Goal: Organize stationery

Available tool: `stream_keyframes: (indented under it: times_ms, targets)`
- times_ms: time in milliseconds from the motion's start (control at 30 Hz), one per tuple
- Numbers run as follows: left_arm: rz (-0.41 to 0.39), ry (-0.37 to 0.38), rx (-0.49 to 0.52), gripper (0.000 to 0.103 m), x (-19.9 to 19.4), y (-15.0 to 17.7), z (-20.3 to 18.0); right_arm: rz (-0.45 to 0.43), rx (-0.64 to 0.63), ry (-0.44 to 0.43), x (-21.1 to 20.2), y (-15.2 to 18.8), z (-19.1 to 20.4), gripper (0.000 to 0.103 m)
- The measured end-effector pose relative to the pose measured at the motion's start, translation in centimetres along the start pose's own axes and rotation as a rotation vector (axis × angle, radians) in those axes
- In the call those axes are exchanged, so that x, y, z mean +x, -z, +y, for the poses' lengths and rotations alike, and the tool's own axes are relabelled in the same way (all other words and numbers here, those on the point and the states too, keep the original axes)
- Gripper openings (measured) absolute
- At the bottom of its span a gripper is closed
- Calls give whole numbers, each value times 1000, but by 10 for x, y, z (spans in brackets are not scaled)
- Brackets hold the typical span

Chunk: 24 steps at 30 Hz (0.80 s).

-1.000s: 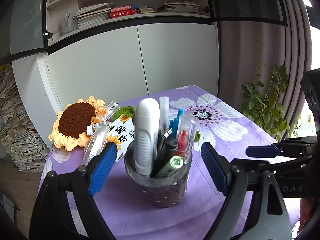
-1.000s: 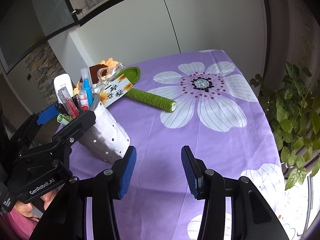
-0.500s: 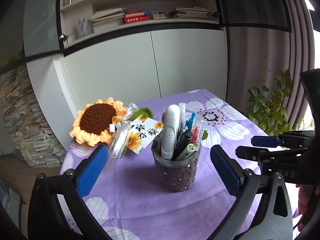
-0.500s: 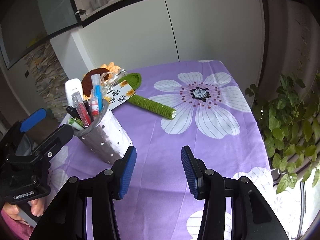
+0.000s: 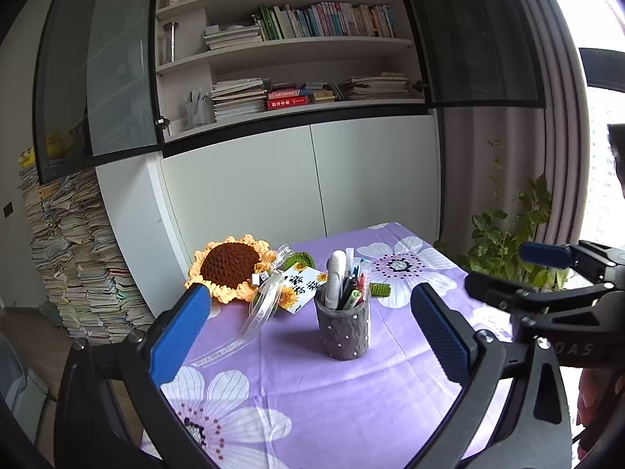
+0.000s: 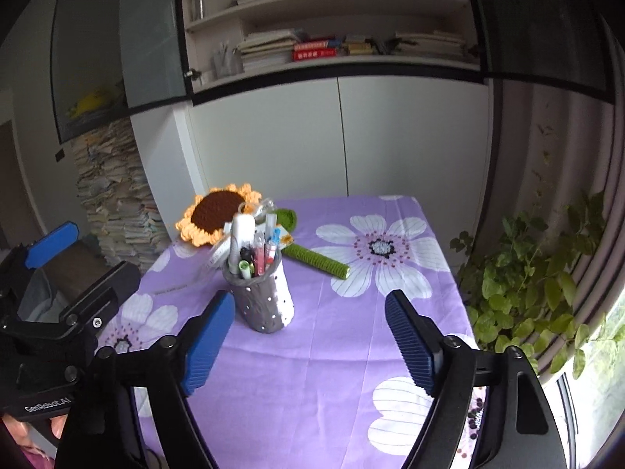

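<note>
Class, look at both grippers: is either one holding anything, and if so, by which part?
Nothing is held. The left gripper is open and empty; the right gripper is opening, empty too. The pen holder stands free.

The black body of the left gripper (image 6: 58,336) carries white lettering reading "GenRobot.AI". On the right gripper (image 5: 558,312), only the letters "DAS" show on its black housing. The white card (image 5: 302,287) beside the pen holder bears black brush characters, too small to make out.
</note>
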<state>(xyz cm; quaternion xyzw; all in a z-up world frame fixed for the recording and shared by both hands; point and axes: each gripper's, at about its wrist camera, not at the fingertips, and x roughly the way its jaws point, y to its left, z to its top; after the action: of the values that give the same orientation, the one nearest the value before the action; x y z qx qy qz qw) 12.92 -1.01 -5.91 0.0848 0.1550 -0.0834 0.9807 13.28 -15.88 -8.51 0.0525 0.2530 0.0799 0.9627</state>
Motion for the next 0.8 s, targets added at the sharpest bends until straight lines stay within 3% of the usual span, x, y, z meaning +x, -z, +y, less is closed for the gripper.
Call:
stream_keyframes:
  times_ms: [100,433,500,600,800]
  targets:
    - [-12,6,-13,102,-22,2,1,-73,5,46,-33,5,6,90]
    - [-107,-23,-63,102,-97,7,9,-135,-26,57,-100,20,32,91]
    - [-131,-34,-77,102,-109,7,12,-170,-44,51,-112,20,38,97]
    - [-156,-51,-90,102,-121,8,16,-229,-70,49,-130,23,47,103]
    - [-156,-56,-101,102,-130,10,17,-278,-86,96,-142,26,52,103]
